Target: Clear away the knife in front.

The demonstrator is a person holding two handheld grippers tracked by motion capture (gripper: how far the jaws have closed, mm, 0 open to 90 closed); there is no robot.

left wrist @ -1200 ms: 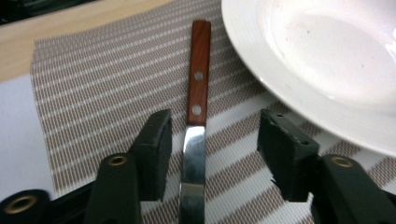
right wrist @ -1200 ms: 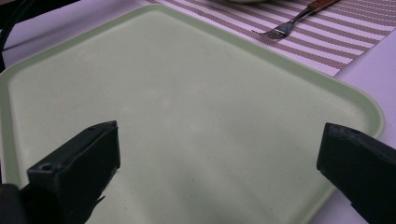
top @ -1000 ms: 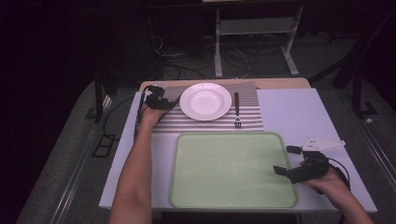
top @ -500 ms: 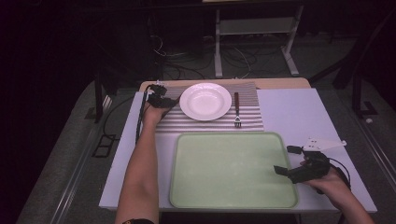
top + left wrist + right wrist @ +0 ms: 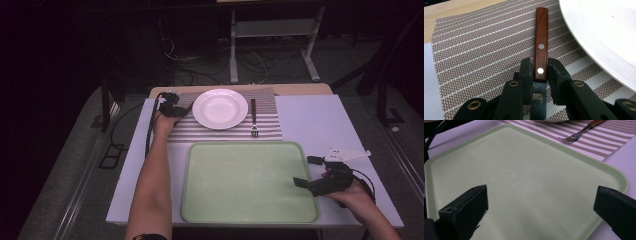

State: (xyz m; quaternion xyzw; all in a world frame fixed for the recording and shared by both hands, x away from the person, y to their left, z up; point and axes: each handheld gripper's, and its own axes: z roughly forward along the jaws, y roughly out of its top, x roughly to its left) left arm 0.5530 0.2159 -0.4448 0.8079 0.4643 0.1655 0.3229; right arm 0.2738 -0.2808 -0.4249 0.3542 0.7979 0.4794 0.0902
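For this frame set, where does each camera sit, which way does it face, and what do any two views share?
High view: above the person's side, looking forward and down on the table; both forearms, left gripper and right gripper show.
Left gripper view: rides the left gripper, looking along its jaws, which have just been closing on the wooden-handled knife lying on the striped placemat beside the white plate.
Right gripper view: rides the right gripper, its open jaws over the green tray.
Shared: high and right gripper views both show the tray and the fork.
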